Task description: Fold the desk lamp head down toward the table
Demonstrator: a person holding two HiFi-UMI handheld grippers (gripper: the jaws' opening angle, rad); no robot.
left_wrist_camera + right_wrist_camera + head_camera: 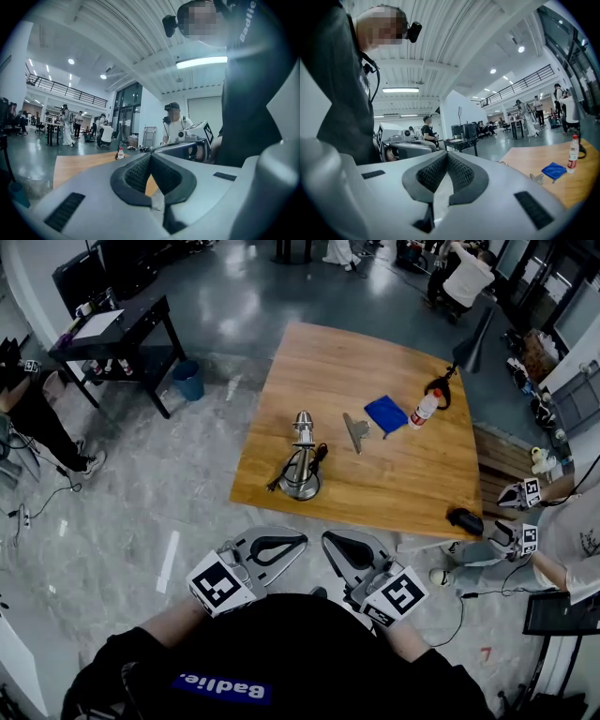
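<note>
The desk lamp (302, 460) stands on the near left part of the wooden table (394, 484), with a round metal base, an upright stem, its head on top and a black cord at the base. My left gripper (298, 541) and right gripper (330, 542) are held close to my body, off the table's near edge and well short of the lamp. Their tips point toward each other. Both are shut on nothing: the left gripper (151, 157) and the right gripper (446, 157) show their pads pressed together. The lamp is hidden in both gripper views.
A metal bracket (356, 431), a blue cloth (385, 412) and a small bottle (424, 410) lie on the table's far right. A black object (464, 519) sits at its near right corner. Another person (572, 531) with grippers stands right. A black side table (112, 329) and blue bin (188, 381) stand far left.
</note>
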